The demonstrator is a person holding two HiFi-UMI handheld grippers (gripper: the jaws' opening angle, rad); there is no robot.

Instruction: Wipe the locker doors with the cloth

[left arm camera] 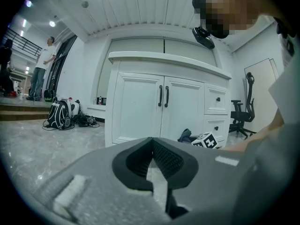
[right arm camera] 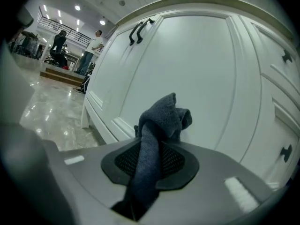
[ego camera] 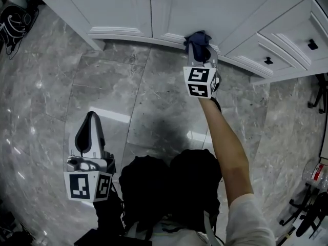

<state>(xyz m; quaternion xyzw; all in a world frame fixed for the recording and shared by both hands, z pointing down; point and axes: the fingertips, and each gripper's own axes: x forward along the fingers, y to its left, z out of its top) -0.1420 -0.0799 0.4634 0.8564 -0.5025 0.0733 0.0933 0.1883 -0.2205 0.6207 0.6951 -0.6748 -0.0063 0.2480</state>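
Marble floor [ego camera: 154, 101] before the locker [ego camera: 123, 4]: your right gripper [ego camera: 200, 49] clamps the cloth [ego camera: 198, 36] at its base; your left gripper [ego camera: 91, 117], closed and empty, is well back.

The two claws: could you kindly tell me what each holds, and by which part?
Right claw grips the dark cloth by its middle, bunched end poking out; left claw holds nothing.

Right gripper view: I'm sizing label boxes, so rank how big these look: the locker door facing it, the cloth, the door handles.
1. locker door
2. cloth, though nearness to the camera inflates it
3. door handles
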